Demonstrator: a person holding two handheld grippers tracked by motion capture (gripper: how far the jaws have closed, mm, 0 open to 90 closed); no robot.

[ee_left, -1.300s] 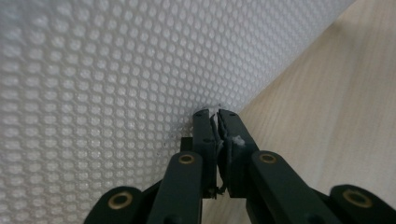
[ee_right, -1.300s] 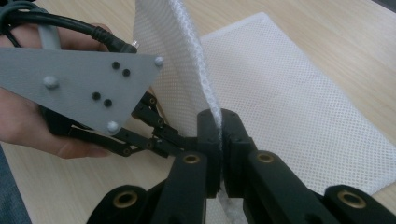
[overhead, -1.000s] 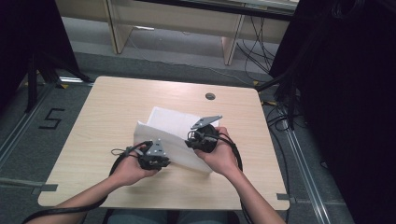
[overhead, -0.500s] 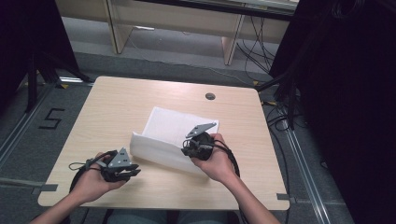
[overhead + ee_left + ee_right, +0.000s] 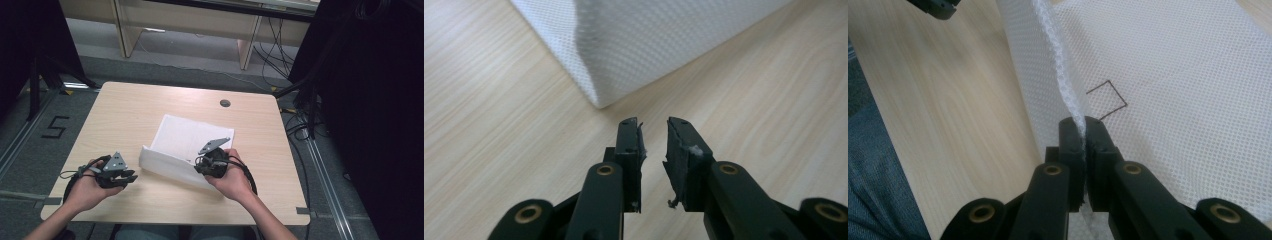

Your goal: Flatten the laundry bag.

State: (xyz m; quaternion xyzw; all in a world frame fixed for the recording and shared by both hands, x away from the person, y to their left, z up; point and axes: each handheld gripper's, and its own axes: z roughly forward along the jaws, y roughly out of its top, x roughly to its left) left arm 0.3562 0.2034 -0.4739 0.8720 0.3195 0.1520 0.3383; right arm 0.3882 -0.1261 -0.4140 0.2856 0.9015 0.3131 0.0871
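Left hand off the cloth, right one clamped on the fold.

Since a second ago the left gripper (image 5: 112,172) has pulled away toward the table's (image 5: 125,110) near-left corner, its jaws just been opening. From above, the white mesh cloth (image 5: 185,137) lies mid-table, folded. Left gripper view: jaws part-open, nothing between them, cloth corner (image 5: 599,97) just ahead. Right gripper view: the right gripper (image 5: 1083,125) pinches the folded edge tight. Folding seems mid-step; next, I'd guess, the left needs a fresh grip.
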